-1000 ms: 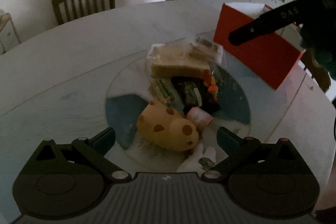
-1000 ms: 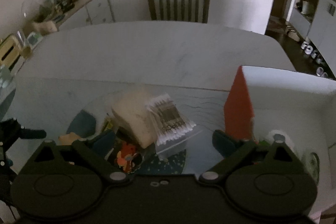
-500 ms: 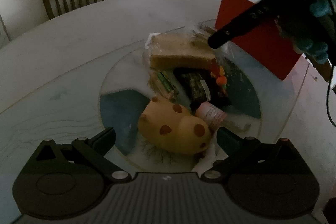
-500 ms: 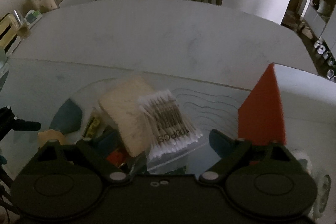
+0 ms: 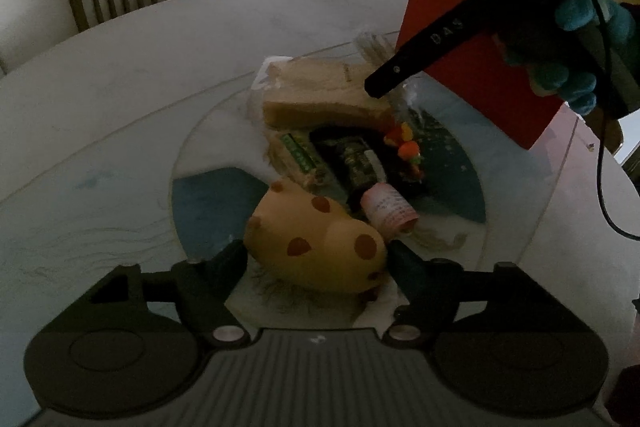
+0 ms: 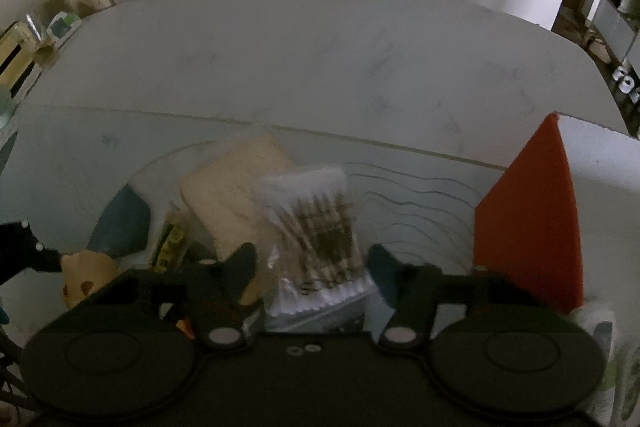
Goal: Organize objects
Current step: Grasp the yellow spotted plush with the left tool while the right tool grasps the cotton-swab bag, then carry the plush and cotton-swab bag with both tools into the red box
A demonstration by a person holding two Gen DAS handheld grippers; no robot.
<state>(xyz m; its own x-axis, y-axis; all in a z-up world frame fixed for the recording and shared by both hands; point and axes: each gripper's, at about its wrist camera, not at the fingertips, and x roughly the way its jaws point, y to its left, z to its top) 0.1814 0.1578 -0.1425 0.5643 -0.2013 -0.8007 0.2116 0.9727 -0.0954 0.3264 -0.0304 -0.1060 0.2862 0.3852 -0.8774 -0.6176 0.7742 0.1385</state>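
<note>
Jaws of my left gripper [image 5: 316, 259] are closing around the yellow spotted toy [image 5: 316, 247] at the near left of the glass turntable [image 5: 132, 155]; pads seem touching it. My right gripper [image 6: 312, 267] is closing too, the cotton swab bag [image 6: 316, 227] lying between its fingers, left of the red box [image 6: 532, 227], not yet pressed.
</note>
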